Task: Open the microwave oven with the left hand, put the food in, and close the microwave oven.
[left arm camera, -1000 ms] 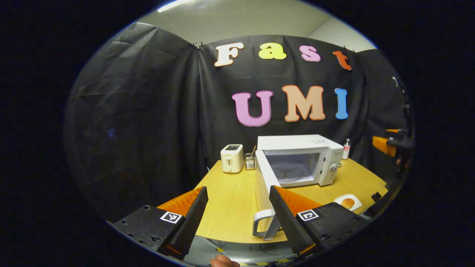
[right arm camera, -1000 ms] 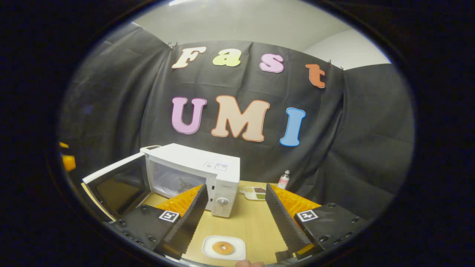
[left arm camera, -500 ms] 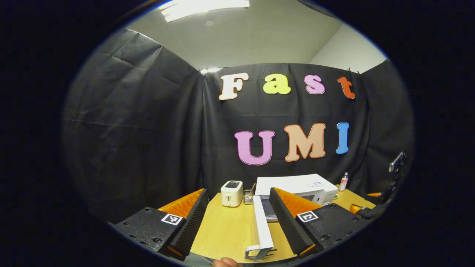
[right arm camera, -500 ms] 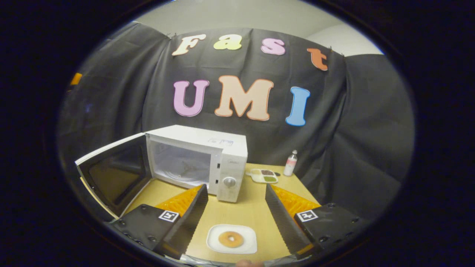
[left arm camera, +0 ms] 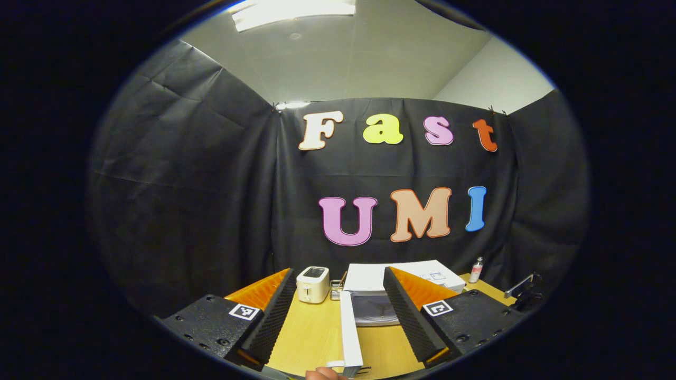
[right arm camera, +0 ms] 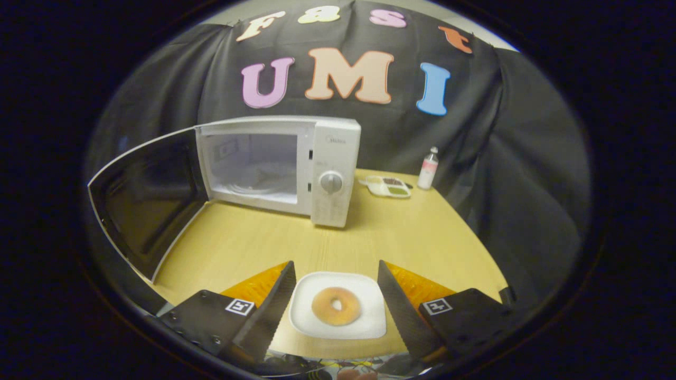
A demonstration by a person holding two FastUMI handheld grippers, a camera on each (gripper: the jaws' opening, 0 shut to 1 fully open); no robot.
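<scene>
Microwave [right arm camera: 296,163] stands at 11 o'clock on the table [right arm camera: 412,237], door [right arm camera: 145,198] swung wide. Left gripper [left arm camera: 338,316] hovers, fingers apart. Right gripper [right arm camera: 335,309], fingers apart, flanks the plate [right arm camera: 364,322] bearing a doughnut [right arm camera: 336,305].

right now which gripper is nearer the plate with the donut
Right. The right gripper hangs open with the donut plate between its fingers; the left gripper is open by the microwave door.
</scene>
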